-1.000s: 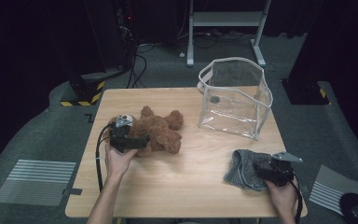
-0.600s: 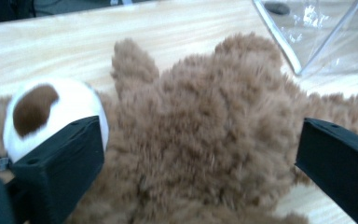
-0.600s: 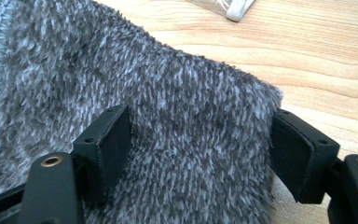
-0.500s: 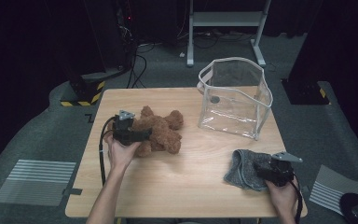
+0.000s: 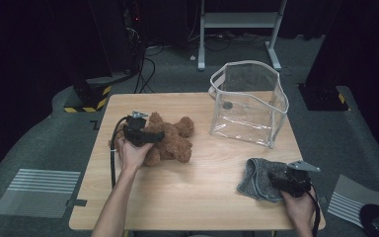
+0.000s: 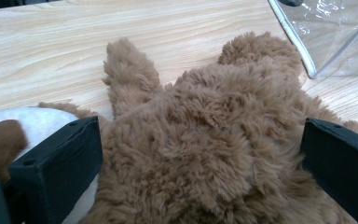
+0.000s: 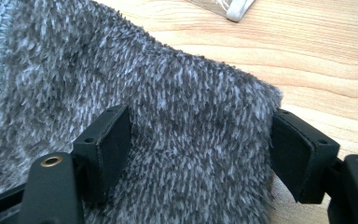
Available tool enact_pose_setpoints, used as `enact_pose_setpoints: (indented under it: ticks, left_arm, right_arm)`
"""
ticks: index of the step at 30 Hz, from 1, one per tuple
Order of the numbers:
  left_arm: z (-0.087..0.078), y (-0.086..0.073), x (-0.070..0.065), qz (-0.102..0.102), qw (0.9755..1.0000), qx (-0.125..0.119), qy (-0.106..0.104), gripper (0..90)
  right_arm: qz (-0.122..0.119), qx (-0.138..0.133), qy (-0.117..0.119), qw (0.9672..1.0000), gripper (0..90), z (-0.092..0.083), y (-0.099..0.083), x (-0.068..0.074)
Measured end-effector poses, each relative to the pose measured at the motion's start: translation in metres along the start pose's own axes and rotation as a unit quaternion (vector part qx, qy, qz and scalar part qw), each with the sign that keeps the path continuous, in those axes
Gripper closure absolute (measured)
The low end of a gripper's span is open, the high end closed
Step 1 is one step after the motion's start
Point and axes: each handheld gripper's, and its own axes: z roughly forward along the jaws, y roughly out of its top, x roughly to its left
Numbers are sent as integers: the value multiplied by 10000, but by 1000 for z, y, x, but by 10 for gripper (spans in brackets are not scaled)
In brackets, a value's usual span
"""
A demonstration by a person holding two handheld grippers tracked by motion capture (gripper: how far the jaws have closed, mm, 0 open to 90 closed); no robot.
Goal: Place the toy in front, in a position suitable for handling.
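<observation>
— Where is the teddy bear?
— On the table's left half, between the spread jaws of the left gripper.
— And the right gripper?
— Its jaws stand apart around the grey cloth, near the right edge.

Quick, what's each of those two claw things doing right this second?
Left gripper: open, its jaws on either side of the brown teddy bear, not squeezing it.
Right gripper: open, its jaws on either side of a fold of the grey cloth.

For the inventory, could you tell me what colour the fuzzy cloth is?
The fuzzy cloth is mottled grey and white, clearest in the right gripper view.
</observation>
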Motion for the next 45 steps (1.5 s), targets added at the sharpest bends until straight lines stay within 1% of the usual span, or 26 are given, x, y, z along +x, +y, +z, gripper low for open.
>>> enact_pose_setpoints:
  ticks: [6, 9, 10, 11, 12, 15, 16, 20, 23, 24, 25, 29, 33, 34, 35, 37, 40, 45]
  left_arm:
    - [6, 0, 1, -18, 10000, 70, -66, 1]
    - [9, 0, 0, 26, 9999, 103, -12, 6]
    - [12, -1, -1, 49, 9999, 157, -42, 10]
    - [12, -1, -1, 49, 9999, 157, -42, 13]
    - [14, -2, -1, 100, 9996, 241, -86, 17]
    - [14, -3, -1, 132, 9995, 282, -105, 36]
    - [15, -4, -3, 218, 9991, 351, -96, 70]
    - [15, -8, -2, 200, 9991, 357, -131, 174]
    - [14, -10, -1, 203, 9992, 318, -146, 293]
    - [13, -11, 0, 191, 9992, 301, -158, 293]
    - [13, -13, 1, 190, 9993, 281, -158, 371]
    - [10, -15, 2, 222, 9993, 257, -167, 491]
    - [8, -16, 1, 274, 9992, 246, -158, 577]
    - [7, -16, 0, 304, 9991, 243, -137, 599]
    - [6, -17, -1, 386, 9989, 230, -103, 620]
    - [5, -17, -2, 398, 9989, 215, -95, 653]
    - [2, -17, -2, 407, 9990, 144, -127, 689]
    - [-1, -19, -4, 404, 9991, 52, -147, 717]
  right_arm:
    - [0, 0, 0, 10000, 255, 0, 0, 0]
    - [0, 0, 0, 10000, 255, 0, 0, 0]
    - [-2, 0, -1, 10000, 255, 0, 0, 0]
    - [-2, 0, -1, 10000, 255, 0, 0, 0]
    - [-17, -4, -5, 10000, 255, 0, 0, 0]
    - [-8, -1, -7, 10000, 255, 0, 0, 0]
    - [-17, -4, -5, 10000, 255, 0, 0, 0]
    - [-15, -3, -14, 10000, 255, 0, 0, 0]
    - [-12, -2, -11, 10000, 255, 0, 0, 0]
    - [-11, -2, -8, 10000, 255, 0, 0, 0]
    - [-13, -2, -12, 10000, 255, 0, 0, 0]
    - [-11, -2, -11, 10000, 255, 0, 0, 0]
    - [-8, -1, -9, 10000, 255, 0, 0, 0]
    - [-12, -2, -11, 10000, 255, 0, 0, 0]
    - [-11, -2, -9, 10000, 255, 0, 0, 0]
    - [-25, -5, -2, 10000, 255, 0, 0, 0]
    - [-14, -2, -7, 10000, 255, 0, 0, 0]
    - [-20, -5, 0, 10000, 255, 0, 0, 0]
